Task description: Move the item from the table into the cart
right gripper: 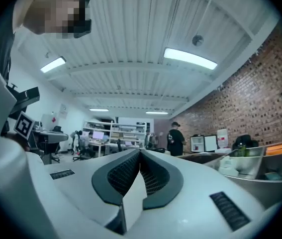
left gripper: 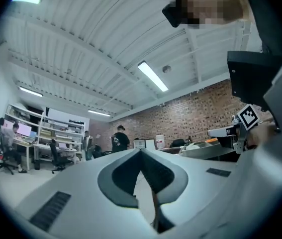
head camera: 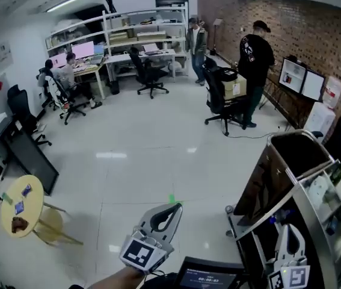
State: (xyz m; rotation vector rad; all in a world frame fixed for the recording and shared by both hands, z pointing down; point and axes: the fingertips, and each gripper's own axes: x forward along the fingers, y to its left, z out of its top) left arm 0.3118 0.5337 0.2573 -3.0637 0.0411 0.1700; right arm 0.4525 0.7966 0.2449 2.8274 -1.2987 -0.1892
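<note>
Both grippers empty. Left gripper (head camera: 176, 206) has its fingers (left gripper: 131, 169) pressed together with nothing between; right gripper (head camera: 288, 227) the same, fingers (right gripper: 153, 176) closed on air. Both are held up over the pale floor, between the two targets.

The task's thing is on the small round yellow table (head camera: 33, 188) at far left, well apart from both grippers. Two flat blue packets (head camera: 26, 190) and a brown lump (head camera: 18, 224) lie there; can't tell which one is meant. The grey metal multi-shelf cart (head camera: 290, 178) stands just beside the right gripper.

Risks, as judged:
- Wrong pick, because several things sit close together on the table.
- The fingers are shut, so reaching without opening them would shove the item off the edge.
- Flat packets are hard to pinch and may slide or slip mid-carry.
- The table looks light on thin legs, so a bump could rock it.
- The cart shelves are already crowded, so a drop could land on a rail and fall off.

Writing: black-and-white square markers (head camera: 139, 254) on the gripper cubes, no text. The small dark screen (head camera: 209, 277) shows digits too small to read. No brand is legible.
</note>
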